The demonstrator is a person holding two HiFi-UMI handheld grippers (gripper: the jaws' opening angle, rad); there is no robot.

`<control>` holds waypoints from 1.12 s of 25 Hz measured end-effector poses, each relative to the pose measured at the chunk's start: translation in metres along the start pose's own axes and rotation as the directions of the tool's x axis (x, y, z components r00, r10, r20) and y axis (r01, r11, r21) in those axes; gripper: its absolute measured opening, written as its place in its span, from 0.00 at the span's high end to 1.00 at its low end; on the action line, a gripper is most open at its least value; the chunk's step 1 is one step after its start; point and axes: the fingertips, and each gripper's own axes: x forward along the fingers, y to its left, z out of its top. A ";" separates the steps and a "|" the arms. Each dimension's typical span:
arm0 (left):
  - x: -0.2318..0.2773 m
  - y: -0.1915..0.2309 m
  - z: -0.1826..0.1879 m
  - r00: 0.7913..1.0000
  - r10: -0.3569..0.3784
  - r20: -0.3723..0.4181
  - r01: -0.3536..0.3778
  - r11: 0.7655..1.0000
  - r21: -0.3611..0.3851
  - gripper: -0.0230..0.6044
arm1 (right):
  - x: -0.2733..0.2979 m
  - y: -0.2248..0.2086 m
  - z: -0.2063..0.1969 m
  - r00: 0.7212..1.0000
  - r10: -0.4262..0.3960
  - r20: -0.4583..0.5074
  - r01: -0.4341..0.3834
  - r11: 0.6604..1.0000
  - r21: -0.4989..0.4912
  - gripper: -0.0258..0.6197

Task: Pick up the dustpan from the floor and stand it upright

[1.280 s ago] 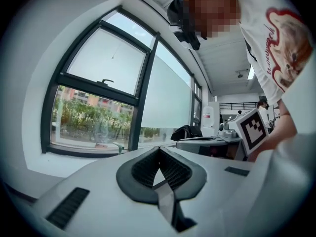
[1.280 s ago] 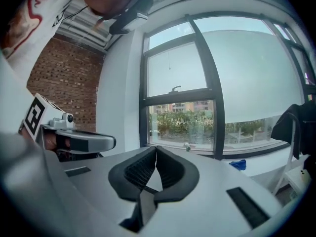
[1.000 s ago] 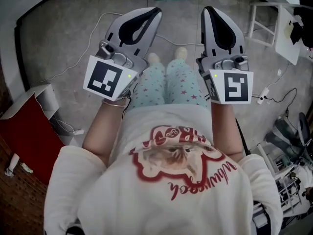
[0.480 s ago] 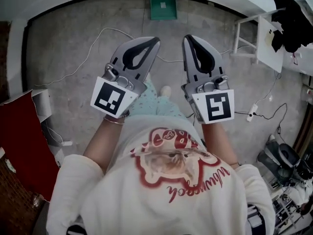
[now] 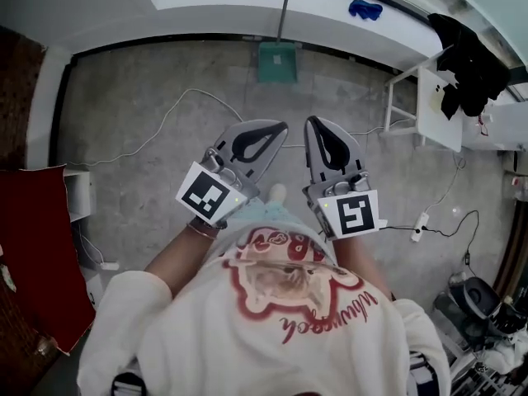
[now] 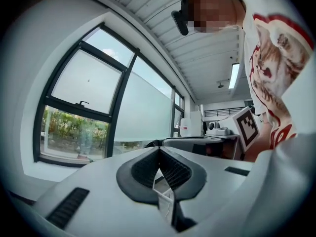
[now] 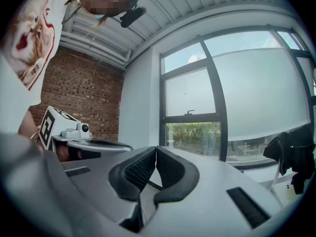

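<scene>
Head view, dustpan: the green dustpan (image 5: 276, 62) is sitting at the top centre of the frame. Its pan is resting on the grey floor (image 5: 140, 97) at the foot of the white wall (image 5: 206, 15), and its long handle is rising against that wall.
Head view, grippers: the left gripper (image 5: 281, 128) and right gripper (image 5: 311, 124) are hovering side by side at mid-frame, well apart from the dustpan and touching nothing.
Left gripper view, jaws: the black pads are meeting at their tips with nothing between them; a window (image 6: 84, 112) is showing beyond.
Right gripper view, jaws: the pads are pressing together, empty; a brick wall (image 7: 79, 98) is filling the left of the frame.
Progress: the dustpan is apparently already standing upright and free of both tools, so little seems left to do.
</scene>
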 end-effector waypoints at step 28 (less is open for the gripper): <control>-0.002 0.022 0.016 0.999 -0.036 -0.006 0.036 0.998 0.047 0.93 | 0.042 0.025 0.022 1.000 0.028 0.013 -0.027 0.996 -0.085 0.92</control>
